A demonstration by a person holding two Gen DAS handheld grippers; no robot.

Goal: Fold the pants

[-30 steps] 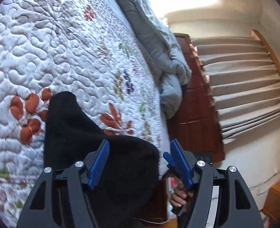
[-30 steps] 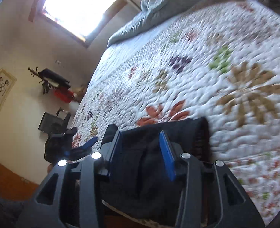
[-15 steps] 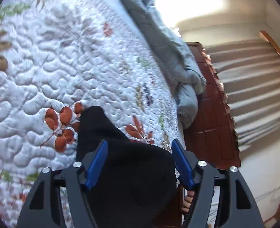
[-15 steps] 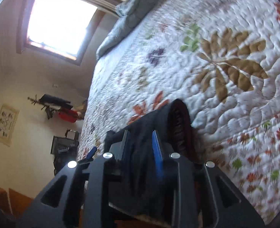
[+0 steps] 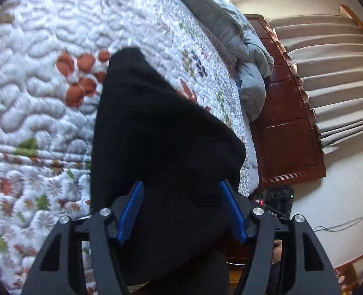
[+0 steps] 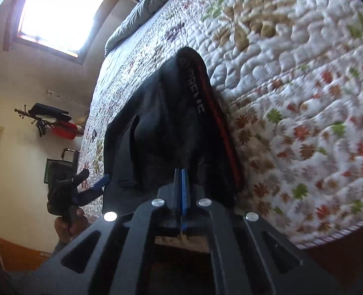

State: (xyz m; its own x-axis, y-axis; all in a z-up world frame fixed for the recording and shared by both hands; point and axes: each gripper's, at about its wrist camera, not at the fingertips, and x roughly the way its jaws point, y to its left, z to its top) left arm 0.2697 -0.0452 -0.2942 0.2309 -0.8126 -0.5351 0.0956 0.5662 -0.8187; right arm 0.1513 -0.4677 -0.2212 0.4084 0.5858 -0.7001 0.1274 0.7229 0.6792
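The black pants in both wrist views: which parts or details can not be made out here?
- Black pants, left wrist view: near end hidden under the left hand-held gripper; folds lost in dark cloth.
- Waistband, right wrist view: lettering too blurred to read fully.
- Right hand-held gripper, jaws closing: how much cloth is between them is hidden by the fingers.
- Quilt: cut off by the lens edge.

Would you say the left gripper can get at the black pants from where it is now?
Probably yes: the left gripper is open with the black pants lying right between its fingers on the quilt, and nothing stands between them.
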